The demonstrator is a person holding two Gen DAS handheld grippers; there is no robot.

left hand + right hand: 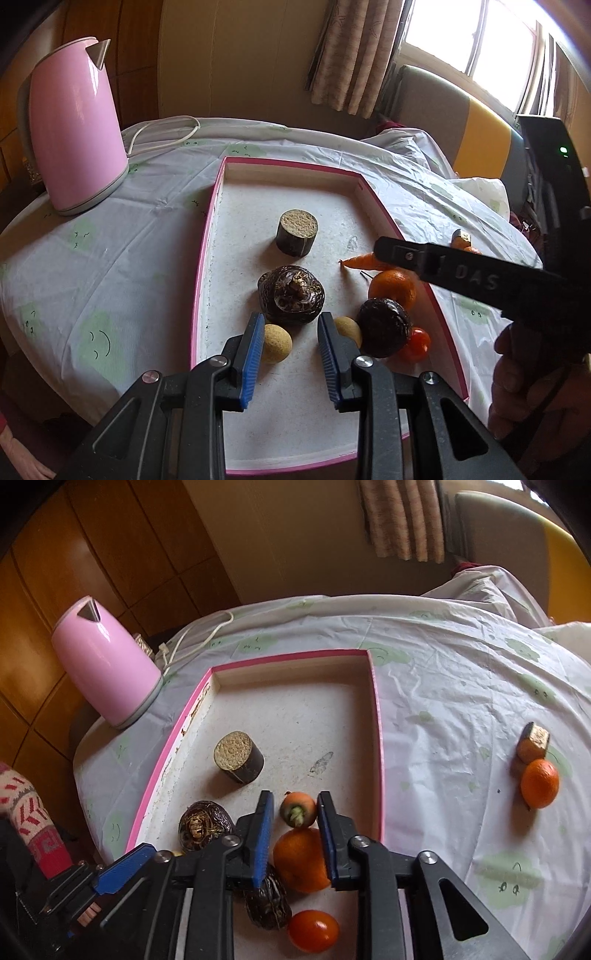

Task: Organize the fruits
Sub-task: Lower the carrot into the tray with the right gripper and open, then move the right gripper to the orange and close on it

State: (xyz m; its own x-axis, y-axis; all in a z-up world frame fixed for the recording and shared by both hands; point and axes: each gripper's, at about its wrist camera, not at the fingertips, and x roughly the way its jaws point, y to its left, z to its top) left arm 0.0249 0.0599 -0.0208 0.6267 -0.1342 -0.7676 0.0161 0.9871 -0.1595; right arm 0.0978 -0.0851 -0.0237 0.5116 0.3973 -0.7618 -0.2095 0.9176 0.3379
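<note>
The carrot (298, 808) lies in the tray (377, 716), near its right wall, leafy end toward the right wrist camera, and touches the orange (301, 860) just nearer that camera. The right hand-held gripper (295, 834) hovers over both; its blue pads stand apart on either side of the carrot and press on nothing. A tomato (313, 930) and a dark wrinkled fruit (267, 904) lie nearer still in the tray, another dark fruit (203, 829) to the carrot's left, and a cut brown cylinder (238, 757) toward the tray's far wall. The left hand-held gripper (291, 354) hangs over the tray's near part, jaws apart and empty, a pale ball (275, 343) beside each finger. Outside the tray, on the bench (443, 701), a second orange (539, 782) touches a cut chunk (533, 742); a pink kettle (107, 672) stands left of the tray.
</note>
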